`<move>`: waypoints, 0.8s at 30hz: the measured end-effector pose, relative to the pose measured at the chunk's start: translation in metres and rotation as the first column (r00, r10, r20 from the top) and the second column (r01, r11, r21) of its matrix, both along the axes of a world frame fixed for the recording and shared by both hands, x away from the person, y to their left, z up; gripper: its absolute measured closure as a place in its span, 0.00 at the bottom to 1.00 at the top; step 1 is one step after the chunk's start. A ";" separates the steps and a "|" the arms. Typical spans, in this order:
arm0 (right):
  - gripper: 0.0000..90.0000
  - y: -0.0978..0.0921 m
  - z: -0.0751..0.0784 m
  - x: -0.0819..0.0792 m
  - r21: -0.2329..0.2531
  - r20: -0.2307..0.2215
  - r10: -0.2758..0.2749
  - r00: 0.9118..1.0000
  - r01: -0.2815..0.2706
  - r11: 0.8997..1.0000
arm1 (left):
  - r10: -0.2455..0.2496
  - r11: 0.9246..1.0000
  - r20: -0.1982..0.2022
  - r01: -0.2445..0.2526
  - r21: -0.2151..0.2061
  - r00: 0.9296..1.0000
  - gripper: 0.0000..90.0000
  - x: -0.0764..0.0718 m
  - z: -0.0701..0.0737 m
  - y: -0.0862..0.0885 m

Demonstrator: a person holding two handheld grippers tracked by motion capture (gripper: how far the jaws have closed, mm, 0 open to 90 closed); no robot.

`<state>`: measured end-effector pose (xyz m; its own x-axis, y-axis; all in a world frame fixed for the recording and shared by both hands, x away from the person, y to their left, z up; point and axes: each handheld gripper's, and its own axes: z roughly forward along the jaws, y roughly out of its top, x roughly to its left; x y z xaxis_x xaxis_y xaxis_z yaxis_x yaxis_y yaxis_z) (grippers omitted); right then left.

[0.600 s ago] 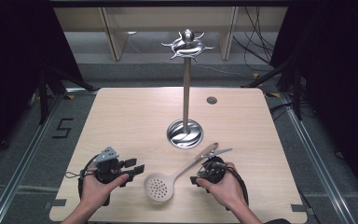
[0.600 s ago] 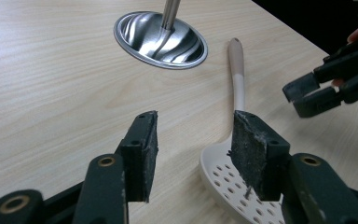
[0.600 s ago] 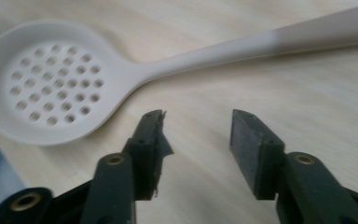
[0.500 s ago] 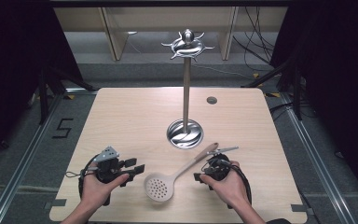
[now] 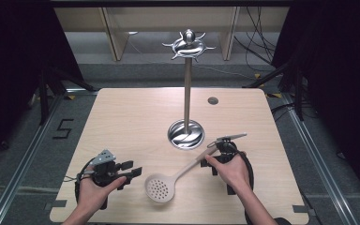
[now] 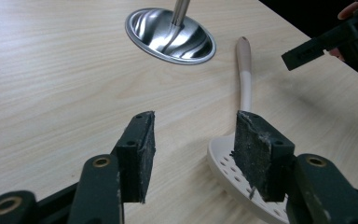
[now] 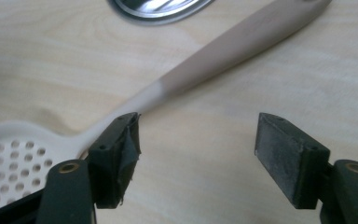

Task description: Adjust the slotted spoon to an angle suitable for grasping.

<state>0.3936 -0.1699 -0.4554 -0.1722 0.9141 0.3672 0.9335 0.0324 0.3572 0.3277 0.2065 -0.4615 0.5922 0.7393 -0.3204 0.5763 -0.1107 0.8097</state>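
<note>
A beige slotted spoon (image 5: 160, 188) lies on the wooden table (image 5: 122, 122), its handle (image 7: 242, 44) running up toward a metal stand's base (image 5: 185, 134). My left gripper (image 5: 132, 170) is open just left of the spoon's bowl (image 6: 223, 161), with nothing between its pads. My right gripper (image 5: 210, 162) is open at the handle's end. In the right gripper view the handle passes behind the left pad (image 7: 123, 149), and bare table lies between the jaws (image 7: 196, 154). Neither gripper holds anything.
The stand's pole (image 5: 187, 93) rises from the base to a ring of hooks (image 5: 188, 45) at the top. A small dark round inset (image 5: 213, 100) sits at the table's far right. The other gripper's jaw (image 6: 317, 44) shows far off in the left gripper view.
My right gripper and hand have shifted a little to the right and away along the spoon's handle. The left gripper and the spoon have stayed put.
</note>
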 end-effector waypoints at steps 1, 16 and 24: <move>0.35 0.001 0.002 0.004 0.010 -0.013 -0.016 1.000 0.016 1.000 | 0.000 1.000 0.000 0.000 0.000 1.000 0.52 0.000 0.000 0.000; 0.32 0.020 -0.001 0.051 -0.037 -0.152 -0.152 0.977 0.148 0.988 | -0.010 1.000 0.015 0.010 0.002 1.000 0.52 0.007 0.002 0.001; 0.32 0.025 -0.006 0.055 -0.054 -0.191 -0.211 0.959 0.205 0.977 | 0.000 1.000 0.013 0.000 0.000 1.000 0.51 0.007 0.002 0.001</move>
